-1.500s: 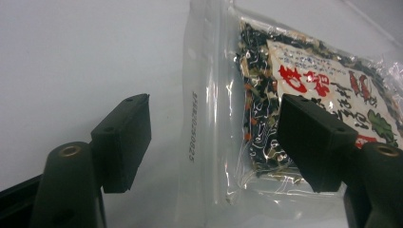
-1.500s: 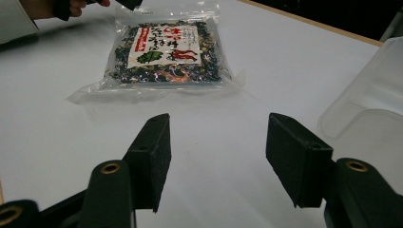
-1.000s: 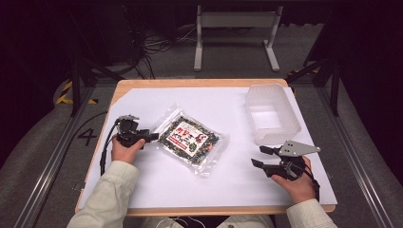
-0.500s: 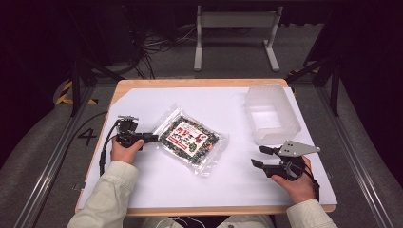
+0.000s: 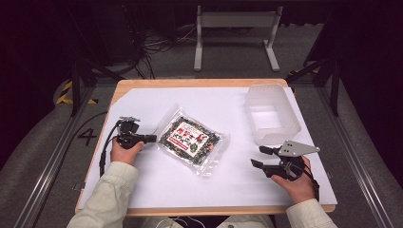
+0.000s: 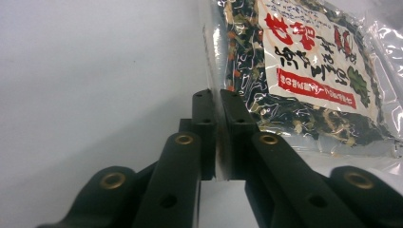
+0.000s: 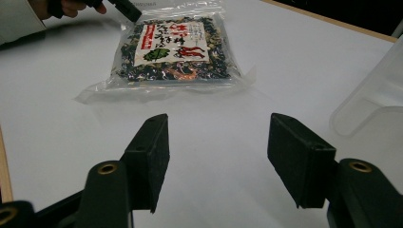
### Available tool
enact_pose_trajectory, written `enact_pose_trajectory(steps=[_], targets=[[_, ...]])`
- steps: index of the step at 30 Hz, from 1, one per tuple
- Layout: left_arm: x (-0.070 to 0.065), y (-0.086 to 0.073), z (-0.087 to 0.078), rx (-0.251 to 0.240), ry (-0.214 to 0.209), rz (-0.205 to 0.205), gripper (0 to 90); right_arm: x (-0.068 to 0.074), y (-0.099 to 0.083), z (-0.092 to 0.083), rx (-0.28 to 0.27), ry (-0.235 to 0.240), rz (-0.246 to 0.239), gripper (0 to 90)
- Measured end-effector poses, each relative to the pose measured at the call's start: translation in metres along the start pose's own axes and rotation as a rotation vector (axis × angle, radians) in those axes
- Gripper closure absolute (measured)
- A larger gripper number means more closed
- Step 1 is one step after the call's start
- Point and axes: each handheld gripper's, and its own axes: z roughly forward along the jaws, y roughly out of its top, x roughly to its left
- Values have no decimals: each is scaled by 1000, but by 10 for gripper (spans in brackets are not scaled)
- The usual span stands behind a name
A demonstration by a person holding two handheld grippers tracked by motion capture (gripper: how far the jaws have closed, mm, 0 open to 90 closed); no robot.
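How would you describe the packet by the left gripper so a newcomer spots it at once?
On the white sheet covering the table, look near the middle, left of the translucent plastic tub. The packet lies flat there: a clear bag of dark dried bits with a white-and-red printed label, the one colourful item.

Right gripper (image 7: 216, 156): jaws stand wide apart, nothing between them, over the white sheet (image 7: 57, 123) covering the table. Beyond the jaws lies a clear packet (image 7: 173, 50) of dark dried food with a red-and-white label, flat on the sheet. At the packet's far left corner sits the other gripper (image 7: 124, 9), held by a hand (image 7: 71, 5); a translucent plastic tub (image 7: 375, 95) stands well right of the packet.
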Motion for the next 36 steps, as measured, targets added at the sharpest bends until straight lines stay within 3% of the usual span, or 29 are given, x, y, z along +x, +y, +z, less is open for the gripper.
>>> enact_pose_trajectory(steps=[2, 11, 16, 23, 36], targets=[[-2, 0, 0, -4, 21, 10, 893, 0, 0, 0, -1, 0, 0, 398], [-3, -1, -3, -30, 17, 9, 895, 0, 0, -1, -5, 2, 3, 399], [-8, 2, -16, -110, 9, 42, 895, -1, 0, -2, -11, -3, 3, 401], [-19, 7, -46, -232, -41, 71, 895, -1, 1, -2, -15, -3, 6, 402], [-61, 21, -95, -366, -105, 221, 896, 0, 4, -6, -36, -7, 3, 405]])
